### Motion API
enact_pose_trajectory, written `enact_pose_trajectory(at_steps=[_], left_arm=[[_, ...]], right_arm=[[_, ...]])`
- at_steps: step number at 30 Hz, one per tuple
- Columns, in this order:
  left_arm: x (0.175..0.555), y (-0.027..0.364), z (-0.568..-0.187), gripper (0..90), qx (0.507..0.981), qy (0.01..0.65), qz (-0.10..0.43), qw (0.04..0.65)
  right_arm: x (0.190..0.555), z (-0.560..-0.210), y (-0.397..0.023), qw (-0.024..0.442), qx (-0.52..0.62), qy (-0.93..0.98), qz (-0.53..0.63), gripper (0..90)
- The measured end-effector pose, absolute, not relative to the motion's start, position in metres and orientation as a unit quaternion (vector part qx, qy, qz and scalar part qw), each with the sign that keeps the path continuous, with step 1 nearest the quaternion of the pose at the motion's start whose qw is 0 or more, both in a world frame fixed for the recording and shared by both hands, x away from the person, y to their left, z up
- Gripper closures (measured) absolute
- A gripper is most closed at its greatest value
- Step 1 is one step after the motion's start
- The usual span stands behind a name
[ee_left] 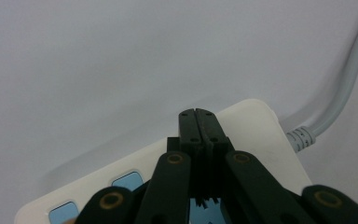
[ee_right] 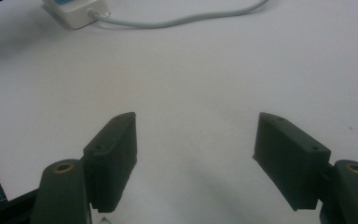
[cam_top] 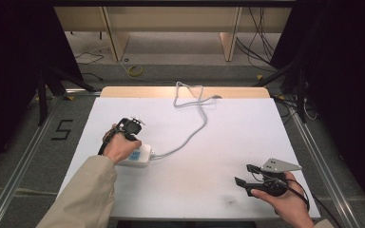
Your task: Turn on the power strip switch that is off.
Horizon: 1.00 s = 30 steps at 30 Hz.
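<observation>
Jaws pressed together, your left gripper (cam_top: pixel 134 127) bears down on the power strip (cam_top: pixel 140 156) at the table's (cam_top: pixel 218 142) left side; push off-centre and it may skid or tug its cord (cam_top: pixel 190 133). Your right gripper (cam_top: pixel 251 176), fingers well apart, waits too far off to steady it.

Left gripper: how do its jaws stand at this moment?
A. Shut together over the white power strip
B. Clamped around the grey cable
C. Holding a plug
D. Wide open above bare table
A: in the left gripper view the left gripper has its two black jaws pressed flat against each other with nothing between them, poised over the white power strip, while the grey cable runs off to one side.
</observation>
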<state>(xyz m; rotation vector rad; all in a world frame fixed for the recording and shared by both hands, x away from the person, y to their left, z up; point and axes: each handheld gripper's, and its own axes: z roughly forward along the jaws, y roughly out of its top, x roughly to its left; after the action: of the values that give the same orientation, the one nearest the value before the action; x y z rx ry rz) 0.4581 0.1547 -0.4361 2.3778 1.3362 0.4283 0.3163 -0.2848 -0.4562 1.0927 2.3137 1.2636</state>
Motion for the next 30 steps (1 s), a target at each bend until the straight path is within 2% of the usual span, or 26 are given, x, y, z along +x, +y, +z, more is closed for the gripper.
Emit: enact_pose_trajectory(at_steps=[3,4,9,12,18,26,30], left_arm=[[0.456,0.156,-0.432,89.5,0.843,0.469,0.163,0.207],[0.455,0.157,-0.432,85.4,0.844,0.464,0.168,0.209],[0.452,0.157,-0.429,82.5,0.844,0.456,0.182,0.214],[0.45,0.158,-0.426,76.9,0.84,0.457,0.183,0.229],[0.448,0.162,-0.421,62.2,0.827,0.456,0.203,0.26],[0.44,0.161,-0.416,33.9,0.817,0.437,0.203,0.316],[0.433,0.157,-0.414,25.9,0.822,0.417,0.204,0.33]], right_arm=[[0.316,-0.456,-0.285,0.143,0.379,0.803,0.438,30.3],[0.316,-0.456,-0.285,0.144,0.379,0.803,0.438,30.3],[0.316,-0.456,-0.285,0.144,0.38,0.802,0.438,30.3],[0.316,-0.456,-0.285,0.144,0.38,0.802,0.438,30.3],[0.317,-0.456,-0.285,0.142,0.381,0.802,0.438,30.3],[0.317,-0.457,-0.285,0.142,0.382,0.801,0.439,30.2],[0.318,-0.457,-0.286,0.142,0.382,0.801,0.439,30.2]])
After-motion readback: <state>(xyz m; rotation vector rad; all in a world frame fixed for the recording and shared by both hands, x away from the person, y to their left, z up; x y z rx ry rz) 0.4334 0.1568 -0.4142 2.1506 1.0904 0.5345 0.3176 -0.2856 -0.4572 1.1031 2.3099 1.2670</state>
